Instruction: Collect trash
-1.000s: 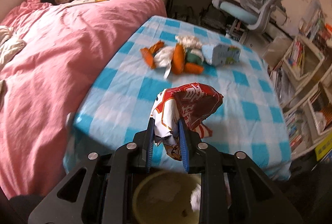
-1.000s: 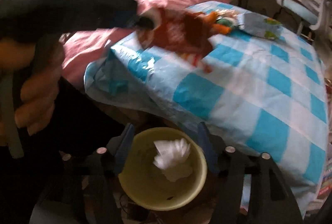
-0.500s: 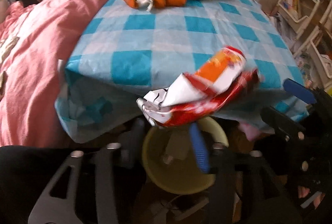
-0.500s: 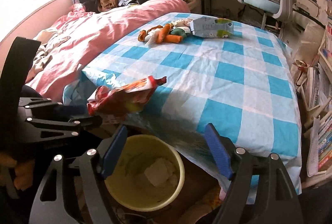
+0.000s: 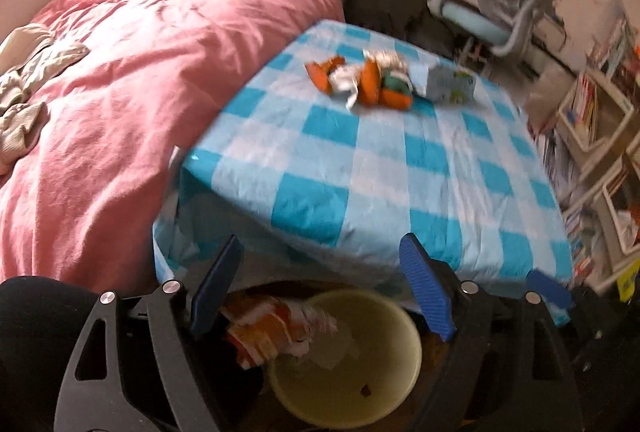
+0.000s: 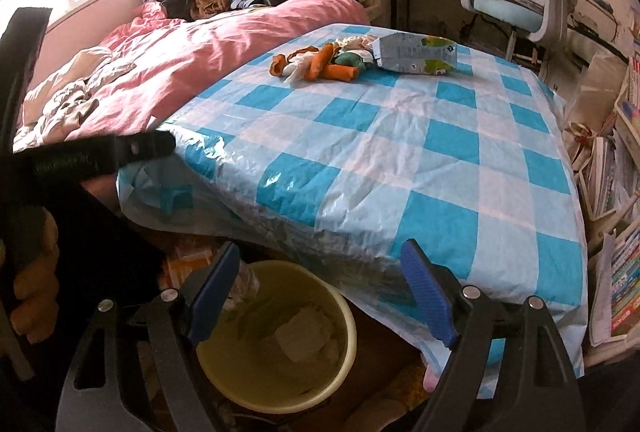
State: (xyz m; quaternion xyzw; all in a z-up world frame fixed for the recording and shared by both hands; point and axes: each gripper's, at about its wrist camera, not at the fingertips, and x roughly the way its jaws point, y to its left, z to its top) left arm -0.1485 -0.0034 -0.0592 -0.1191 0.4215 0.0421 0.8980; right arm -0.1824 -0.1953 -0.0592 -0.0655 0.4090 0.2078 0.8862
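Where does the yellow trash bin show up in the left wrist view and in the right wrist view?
Left wrist: yellow trash bin at bottom centre, below the table edge.
Right wrist: the bin at bottom, left of centre.
Shared landmark: the grey carton on the checked tablecloth.

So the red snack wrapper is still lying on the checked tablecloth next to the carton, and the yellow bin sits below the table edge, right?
Not quite. The red snack wrapper is not on the checked tablecloth; the left wrist view shows it at the rim of the yellow bin, below the table edge. The carton does lie on the cloth.
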